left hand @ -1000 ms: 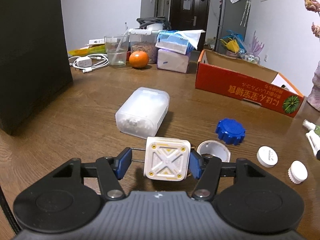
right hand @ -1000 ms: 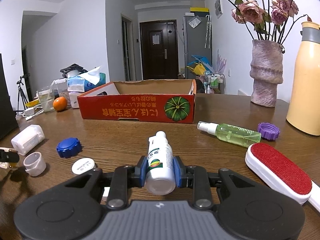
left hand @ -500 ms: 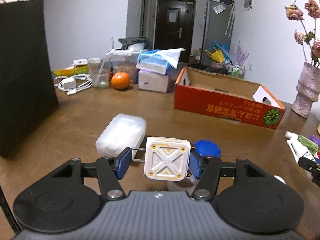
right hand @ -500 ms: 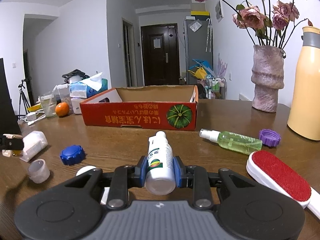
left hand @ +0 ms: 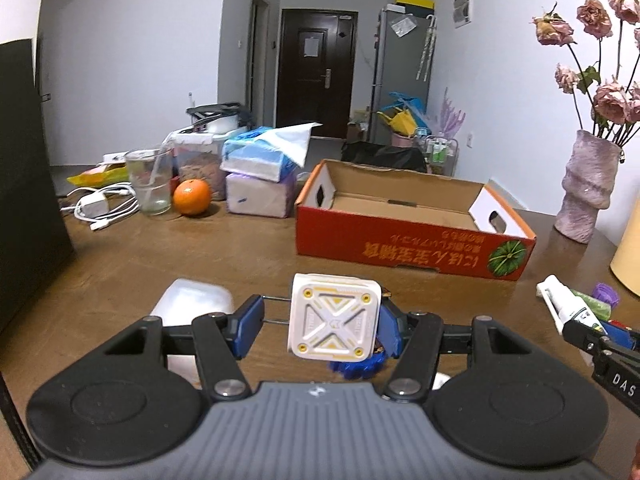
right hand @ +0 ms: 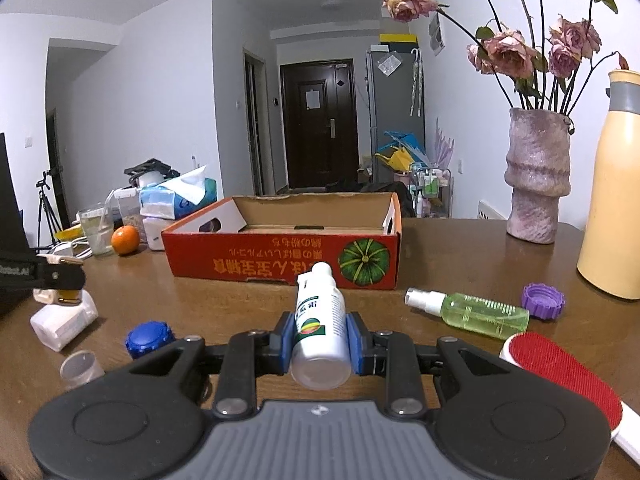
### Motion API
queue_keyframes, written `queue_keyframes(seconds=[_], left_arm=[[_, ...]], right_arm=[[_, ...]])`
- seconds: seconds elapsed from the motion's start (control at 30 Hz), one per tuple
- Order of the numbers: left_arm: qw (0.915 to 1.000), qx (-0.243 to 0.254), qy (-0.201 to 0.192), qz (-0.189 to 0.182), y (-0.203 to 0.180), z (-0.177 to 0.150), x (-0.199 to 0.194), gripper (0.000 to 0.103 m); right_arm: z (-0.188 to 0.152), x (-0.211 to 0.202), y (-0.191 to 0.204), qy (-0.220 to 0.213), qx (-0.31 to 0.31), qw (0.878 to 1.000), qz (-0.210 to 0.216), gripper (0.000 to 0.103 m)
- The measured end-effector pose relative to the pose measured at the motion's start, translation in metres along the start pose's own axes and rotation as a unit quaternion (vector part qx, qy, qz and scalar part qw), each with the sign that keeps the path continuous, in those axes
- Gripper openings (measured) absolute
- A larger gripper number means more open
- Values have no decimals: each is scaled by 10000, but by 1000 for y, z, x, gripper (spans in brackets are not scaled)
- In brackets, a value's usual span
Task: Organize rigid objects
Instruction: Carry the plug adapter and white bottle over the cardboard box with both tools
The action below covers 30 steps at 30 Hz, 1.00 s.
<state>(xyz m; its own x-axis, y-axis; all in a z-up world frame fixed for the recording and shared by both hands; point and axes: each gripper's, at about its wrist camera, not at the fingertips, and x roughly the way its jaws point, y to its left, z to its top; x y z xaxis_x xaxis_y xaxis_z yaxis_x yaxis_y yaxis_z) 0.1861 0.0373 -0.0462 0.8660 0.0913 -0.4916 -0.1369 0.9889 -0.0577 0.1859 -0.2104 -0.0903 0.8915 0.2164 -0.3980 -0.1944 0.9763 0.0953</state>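
The left gripper (left hand: 320, 322) is clamped on a white square block (left hand: 334, 317); the right gripper (right hand: 320, 338) is clamped on a white bottle (right hand: 320, 328), long axis pointing forward. The open cardboard box (right hand: 288, 268) lies straight ahead of both, nearer the right gripper.

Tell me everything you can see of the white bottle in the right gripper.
The white bottle is a small plastic one with a white cap and a label with green print and a multicoloured round mark. It lies nearly level, flat bottom toward the camera, cap toward the red box. The right gripper clamps its body between blue fingers, above the table.
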Motion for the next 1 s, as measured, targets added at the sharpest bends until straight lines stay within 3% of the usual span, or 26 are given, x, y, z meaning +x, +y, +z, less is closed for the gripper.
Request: queue_keyframes(seconds=[0.5, 1.0], left_arm=[[9995, 66, -127, -298, -34, 32, 27, 60], [9987, -148, -240, -431, -45, 62, 63, 60]], right_arm=[[30, 18, 0, -332, 86, 9994, -96, 27], [59, 56, -2, -555, 377, 9977, -83, 27]])
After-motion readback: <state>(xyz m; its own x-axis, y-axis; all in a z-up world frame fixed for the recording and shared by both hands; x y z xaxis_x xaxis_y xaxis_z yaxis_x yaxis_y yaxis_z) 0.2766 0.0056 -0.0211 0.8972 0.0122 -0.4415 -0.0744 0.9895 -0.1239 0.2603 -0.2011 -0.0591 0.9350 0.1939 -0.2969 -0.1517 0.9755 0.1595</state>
